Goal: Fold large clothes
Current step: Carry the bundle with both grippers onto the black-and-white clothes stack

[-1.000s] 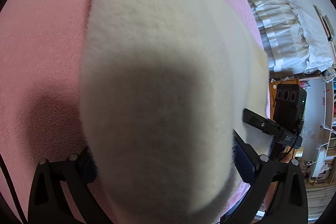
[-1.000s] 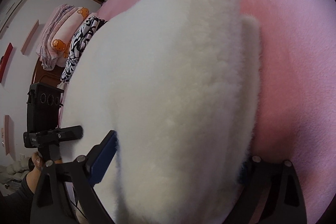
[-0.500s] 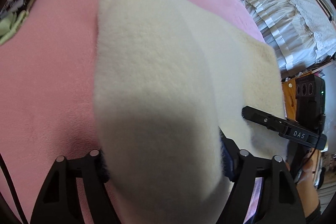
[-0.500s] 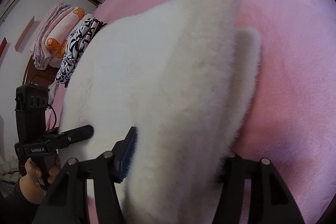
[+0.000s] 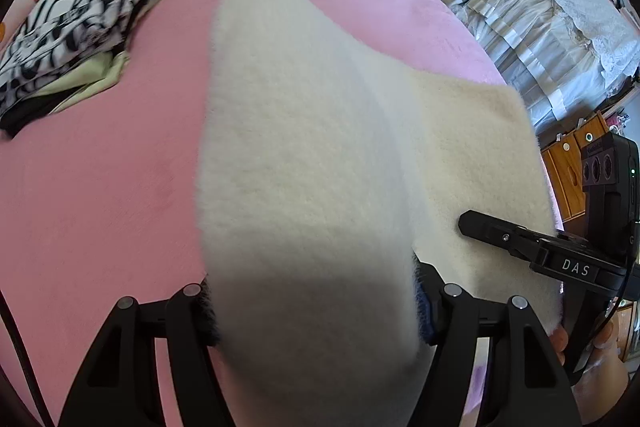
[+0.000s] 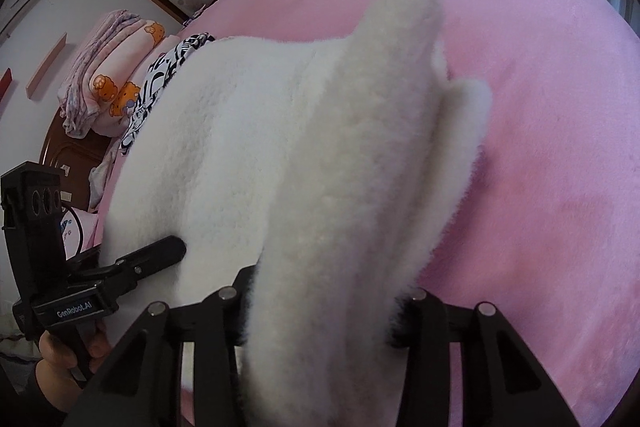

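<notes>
Both tongs, just closing, clamp the fleece garment (image 5: 304, 147).

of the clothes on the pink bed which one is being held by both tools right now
The cream fleece garment: the left tool and right tool both pinch it. The black-and-white patterned clothes lie untouched at the far side.

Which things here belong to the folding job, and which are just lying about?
In the job:
- cream fleece garment
- left tongs, closed on a fold of it
- right tongs, closed on another fold
- pink bed cover, the work surface

Lying about:
- black-and-white patterned clothes
- pale green cloth under them
- bear-print blanket
- lace curtains
</notes>
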Demonstrator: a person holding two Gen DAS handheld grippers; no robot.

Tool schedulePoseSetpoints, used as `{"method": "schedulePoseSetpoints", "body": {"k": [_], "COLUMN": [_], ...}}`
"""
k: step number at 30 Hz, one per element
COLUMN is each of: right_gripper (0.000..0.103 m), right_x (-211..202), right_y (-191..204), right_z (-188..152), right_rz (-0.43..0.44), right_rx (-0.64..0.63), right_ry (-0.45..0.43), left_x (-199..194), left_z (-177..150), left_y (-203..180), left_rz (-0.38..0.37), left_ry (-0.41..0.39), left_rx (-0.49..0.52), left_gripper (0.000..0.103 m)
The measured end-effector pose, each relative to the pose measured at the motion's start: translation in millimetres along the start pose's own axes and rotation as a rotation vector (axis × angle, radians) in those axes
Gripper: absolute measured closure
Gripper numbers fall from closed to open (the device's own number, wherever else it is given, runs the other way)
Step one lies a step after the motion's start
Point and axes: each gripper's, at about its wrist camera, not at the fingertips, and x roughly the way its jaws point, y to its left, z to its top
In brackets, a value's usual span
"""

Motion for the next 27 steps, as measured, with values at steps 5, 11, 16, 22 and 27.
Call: {"method": "schedulePoseSetpoints", "body": {"k": [5, 11, 16, 22, 27], "right_gripper": [0.061, 0.061, 0.061, 0.061, 0.061], "right_x": [3.6, 23.3, 41.4, 71.7, 93.5], "right_y": [49.8, 130.5, 203.3, 276.5, 319.4], "right_z": [-31.7, -49.7, -43.4, -3.8, 65.0], "right_rz": [0.018, 0.072, 0.115, 0.140, 0.140], "right_rx": [-0.004, -0.060, -0.150, -0.232, -0.265], "right_ry": [0.036, 0.103, 0.126, 0.142, 0.092], "left_x": [-43.7, -101.5, -151.5, -188.4, -200.3], "left_z": [-42.8, -85.8, -98.1, -66.0, 6.9], "left_y": [43.5, 114.8, 183.6, 249.7, 303.4], "left_rz": [0.015, 0.040, 0.065, 0.083, 0.080], "left_ry": [0.029, 0.032, -0.004, -0.047, -0.094], "left_rx": [-0.045, -0.113, -0.182, -0.222, -0.198], "left_gripper": [0.036, 0.036, 0.036, 0.036, 0.036]}}
